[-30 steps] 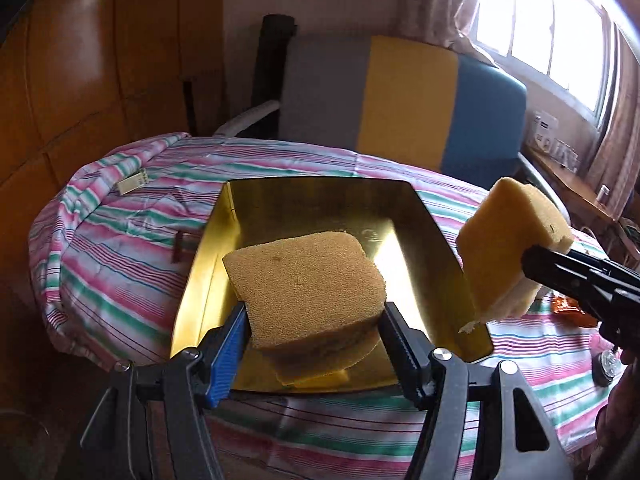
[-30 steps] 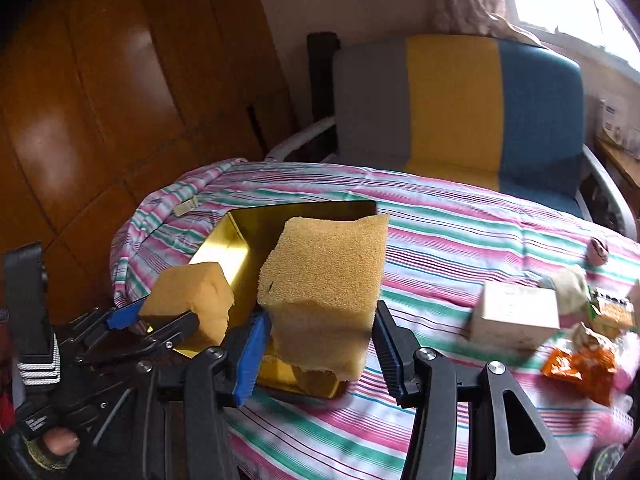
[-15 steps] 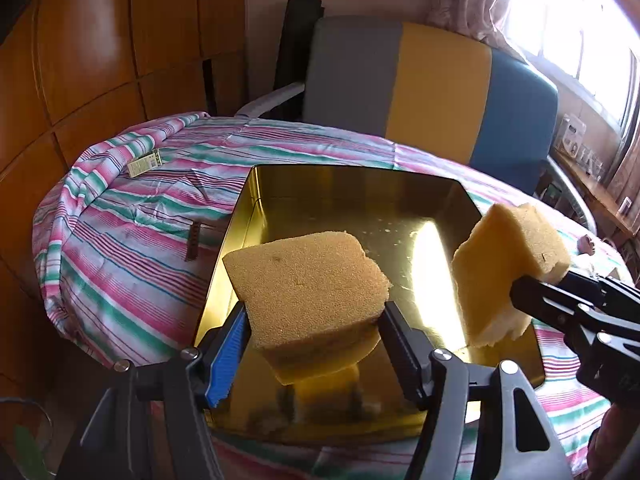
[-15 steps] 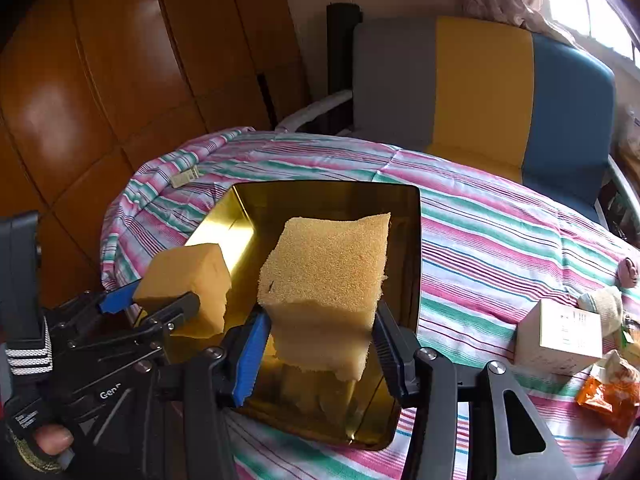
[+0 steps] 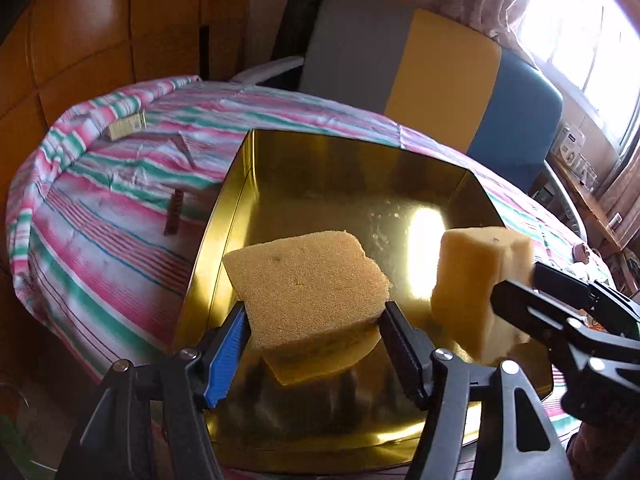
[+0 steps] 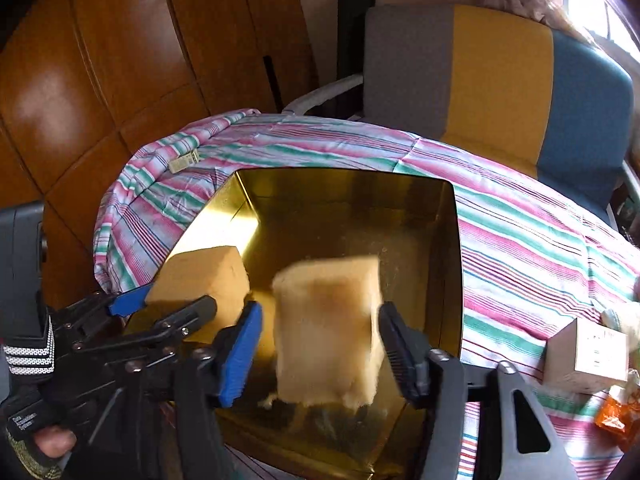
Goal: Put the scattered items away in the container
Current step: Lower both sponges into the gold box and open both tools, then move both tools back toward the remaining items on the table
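Note:
A shiny gold tin (image 5: 320, 168) sits open on the striped tablecloth; it also shows in the right wrist view (image 6: 352, 200). My left gripper (image 5: 314, 340) is shut on a yellow sponge (image 5: 304, 280) held over the tin's near left part. My right gripper (image 6: 320, 344) stands open over the tin. Its paler sponge (image 6: 328, 328) is blurred between the fingers with gaps on both sides. That sponge (image 5: 480, 280) shows at the right in the left wrist view. The left sponge (image 6: 204, 276) shows at the left in the right wrist view.
A small white box (image 6: 584, 356) and an orange snack packet (image 6: 620, 416) lie on the cloth to the right of the tin. A small label (image 5: 128, 126) and a dark stick (image 5: 174, 216) lie to the left. A grey, yellow and blue chair (image 5: 420, 72) stands behind the table.
Both grippers moved forward and down over the tin. My right gripper opened and its sponge is blurred and loose between the fingers. The left gripper stays shut on its sponge.

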`<state>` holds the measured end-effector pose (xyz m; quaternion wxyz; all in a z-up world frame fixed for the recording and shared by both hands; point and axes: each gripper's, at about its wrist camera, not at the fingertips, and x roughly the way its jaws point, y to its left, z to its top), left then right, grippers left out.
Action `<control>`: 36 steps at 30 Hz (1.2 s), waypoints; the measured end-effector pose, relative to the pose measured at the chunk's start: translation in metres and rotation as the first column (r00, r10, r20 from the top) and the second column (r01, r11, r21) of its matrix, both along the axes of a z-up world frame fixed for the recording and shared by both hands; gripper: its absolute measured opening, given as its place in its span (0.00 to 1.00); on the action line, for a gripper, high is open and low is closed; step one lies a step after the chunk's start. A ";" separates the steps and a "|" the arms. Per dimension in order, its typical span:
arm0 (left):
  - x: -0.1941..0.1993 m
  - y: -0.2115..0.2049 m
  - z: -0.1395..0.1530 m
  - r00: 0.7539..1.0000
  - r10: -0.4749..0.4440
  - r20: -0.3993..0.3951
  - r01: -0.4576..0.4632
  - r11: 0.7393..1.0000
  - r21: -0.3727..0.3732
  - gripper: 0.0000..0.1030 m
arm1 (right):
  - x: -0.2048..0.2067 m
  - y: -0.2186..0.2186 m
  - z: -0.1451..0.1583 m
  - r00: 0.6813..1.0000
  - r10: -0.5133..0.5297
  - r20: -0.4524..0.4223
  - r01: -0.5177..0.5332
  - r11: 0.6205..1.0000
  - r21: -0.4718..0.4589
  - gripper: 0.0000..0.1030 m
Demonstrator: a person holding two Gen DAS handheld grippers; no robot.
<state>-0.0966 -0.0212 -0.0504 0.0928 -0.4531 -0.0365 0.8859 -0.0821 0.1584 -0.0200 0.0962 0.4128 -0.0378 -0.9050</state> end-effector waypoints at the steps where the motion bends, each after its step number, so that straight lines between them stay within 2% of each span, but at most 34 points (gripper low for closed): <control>1: 0.001 0.000 -0.001 1.000 0.003 0.003 -0.003 1.000 0.000 0.65 | 0.001 0.000 -0.001 1.000 -0.001 0.000 0.001 1.000 -0.002 0.66; 8: 0.009 0.001 -0.002 1.000 -0.005 0.002 0.005 1.000 -0.007 0.67 | 0.013 0.006 -0.003 1.000 -0.022 0.007 0.022 0.999 -0.028 0.70; 11: 0.012 0.000 0.000 1.000 0.001 -0.010 -0.001 1.000 -0.020 0.70 | 0.020 0.006 0.002 1.000 -0.026 -0.017 0.025 0.999 -0.027 0.78; 18: 0.025 -0.003 0.001 0.999 0.034 -0.024 -0.035 0.997 -0.063 0.72 | 0.042 0.004 0.013 0.996 -0.038 -0.075 0.038 0.999 -0.004 0.80; 20: 0.028 -0.006 0.003 0.998 0.044 -0.035 -0.047 0.996 -0.070 0.72 | 0.050 0.008 0.017 0.993 -0.064 -0.101 0.063 0.998 -0.007 0.85; 22: 0.031 -0.008 0.006 0.997 0.054 -0.046 -0.057 0.996 -0.069 0.72 | 0.057 0.014 0.021 0.989 -0.090 -0.114 0.089 0.996 -0.017 0.91; 28: 0.055 -0.002 0.029 0.988 0.058 -0.140 -0.072 0.993 -0.097 0.72 | 0.076 0.044 0.025 0.985 -0.135 -0.107 0.122 0.985 -0.123 0.94; 29: 0.063 0.003 0.037 0.985 0.045 -0.169 -0.062 0.993 -0.096 0.72 | 0.080 0.050 0.024 0.986 -0.134 -0.103 0.120 0.983 -0.136 0.99; 33: 0.092 0.032 0.060 0.969 -0.087 -0.229 0.078 0.996 -0.045 0.72 | 0.100 0.078 0.020 0.986 -0.141 -0.086 0.125 0.977 -0.170 1.00; 36: 0.112 0.070 0.066 0.942 -0.249 -0.225 0.252 0.968 -0.017 0.72 | 0.125 0.110 0.012 0.982 -0.180 -0.061 0.166 0.970 -0.178 1.00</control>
